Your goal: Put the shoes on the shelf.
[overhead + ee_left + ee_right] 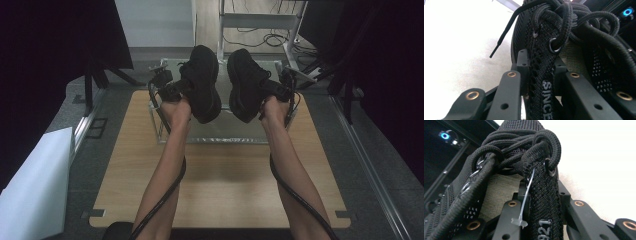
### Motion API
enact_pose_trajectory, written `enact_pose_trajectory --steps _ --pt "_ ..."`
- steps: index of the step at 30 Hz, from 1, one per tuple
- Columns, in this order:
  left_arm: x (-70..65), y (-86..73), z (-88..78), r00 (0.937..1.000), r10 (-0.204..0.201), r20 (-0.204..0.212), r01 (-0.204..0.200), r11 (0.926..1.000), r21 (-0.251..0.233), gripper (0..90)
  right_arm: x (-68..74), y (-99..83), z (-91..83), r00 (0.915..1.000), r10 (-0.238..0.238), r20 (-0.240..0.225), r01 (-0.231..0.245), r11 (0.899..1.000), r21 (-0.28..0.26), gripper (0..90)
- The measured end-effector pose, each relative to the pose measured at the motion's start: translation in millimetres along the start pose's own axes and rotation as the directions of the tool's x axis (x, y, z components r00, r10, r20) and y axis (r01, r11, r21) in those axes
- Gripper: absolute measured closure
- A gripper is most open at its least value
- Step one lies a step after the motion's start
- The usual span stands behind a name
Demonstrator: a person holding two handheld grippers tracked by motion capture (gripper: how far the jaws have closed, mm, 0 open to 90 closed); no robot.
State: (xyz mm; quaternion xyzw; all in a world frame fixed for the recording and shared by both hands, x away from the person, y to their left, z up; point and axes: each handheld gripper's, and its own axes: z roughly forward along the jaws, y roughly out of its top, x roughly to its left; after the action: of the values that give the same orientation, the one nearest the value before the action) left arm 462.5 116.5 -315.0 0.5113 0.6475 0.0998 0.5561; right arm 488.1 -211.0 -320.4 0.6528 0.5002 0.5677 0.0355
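Overhead, a person's two bare forearms reach forward over a light wooden table [220, 185]. Each hand holds a gripper, and each gripper lifts one black lace-up shoe. The left gripper [176, 91] has its jaws clenched on the collar strip of the left shoe [201, 82], which bears white lettering. The right gripper [276, 90] grasps the right shoe [245, 84] the same way. Both shoes hang side by side, apart, above a clear open-topped box [210, 136] at the table's far side.
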Motion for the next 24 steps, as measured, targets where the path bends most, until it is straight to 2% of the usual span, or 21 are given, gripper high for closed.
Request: enact_pose_trajectory --steps 1,2,4,5,6,7,8,9,11,14,16,19,21,22,23,24 --pt "0.0 0.0 0.0 1.0000 0.000 0.000 0.000 1.0000 0.000 74.5 0.0 0.0 0.0 1.0000 0.000 0.000 0.000 1.000 0.000 73.4" --pt "-1.4 0.0 2.4 1.0000 0.007 -0.002 -0.007 1.0000 0.006 74.1 2.6 0.7 3.8 0.9992 -0.025 0.031 0.025 1.000 0.002 73.1" --pt "-3.6 -0.9 3.5 0.9999 0.015 -0.006 -0.015 0.9999 0.005 73.9 6.9 0.7 7.1 0.9968 -0.058 0.054 0.058 0.998 0.007 72.9" --pt "-3.6 -0.9 3.5 0.9999 0.015 -0.006 -0.015 0.9999 0.005 73.6 6.9 0.7 7.1 0.9968 -0.058 0.054 0.058 0.998 0.007 72.9" --pt "-4.4 -0.9 4.5 0.9999 0.017 0.001 -0.017 0.9998 0.007 72.5 12.2 0.8 9.3 0.9928 -0.096 0.072 0.095 0.995 0.010 72.5" --pt "-4.4 -0.9 4.5 0.9999 0.017 0.001 -0.017 0.9998 0.007 71.6 12.2 0.8 9.3 0.9928 -0.096 0.072 0.095 0.995 0.010 72.5" --pt "-5.7 -0.5 5.3 0.9998 0.022 -0.005 -0.021 0.9997 0.012 70.4 17.6 1.0 11.5 0.9857 -0.140 0.093 0.139 0.990 0.018 71.6" --pt "-5.7 -0.5 5.3 0.9998 0.022 -0.005 -0.021 0.9997 0.012 69.7 17.6 1.0 11.5 0.9857 -0.140 0.093 0.139 0.990 0.018 71.6" --pt "-6.6 0.5 6.4 0.9994 0.033 -0.012 -0.033 0.9993 0.019 68.1 21.8 -0.1 14.1 0.9785 -0.173 0.112 0.173 0.985 0.017 69.7" --pt "-7.4 2.3 9.3 0.9989 0.045 -0.010 -0.045 0.9984 0.034 66.1 21.8 -0.4 15.5 0.9775 -0.179 0.112 0.178 0.984 0.016 68.0" --pt "-6.3 2.8 11.6 0.9991 0.041 -0.001 -0.041 0.9982 0.043 62.9 19.5 0.1 17.5 0.9829 -0.159 0.093 0.158 0.987 0.019 64.5" --pt "-5.4 2.9 12.4 0.9994 0.033 0.007 -0.033 0.9984 0.046 60.1 18.2 0.4 18.6 0.9864 -0.143 0.082 0.142 0.990 0.020 61.3" --pt "-4.9 3.5 12.2 0.9992 0.040 0.009 -0.040 0.9980 0.049 57.6 17.3 0.5 20.5 0.9892 -0.137 0.052 0.136 0.991 0.022 55.9" --pt "-6.0 4.2 12.0 0.9982 0.060 0.002 -0.060 0.9968 0.053 56.0 17.3 0.6 21.1 0.9900 -0.136 0.038 0.135 0.991 0.026 53.0" --pt "-6.0 4.2 12.0 0.9982 0.060 0.002 -0.060 0.9968 0.053 54.4 17.3 0.6 21.1 0.9900 -0.136 0.038 0.135 0.991 0.026 53.0" --pt "-7.1 3.8 12.8 0.9969 0.078 0.005 -0.078 0.9950 0.061 52.8 19.4 -0.6 23.6 0.9901 -0.140 0.010 0.139 0.989 0.039 46.3"
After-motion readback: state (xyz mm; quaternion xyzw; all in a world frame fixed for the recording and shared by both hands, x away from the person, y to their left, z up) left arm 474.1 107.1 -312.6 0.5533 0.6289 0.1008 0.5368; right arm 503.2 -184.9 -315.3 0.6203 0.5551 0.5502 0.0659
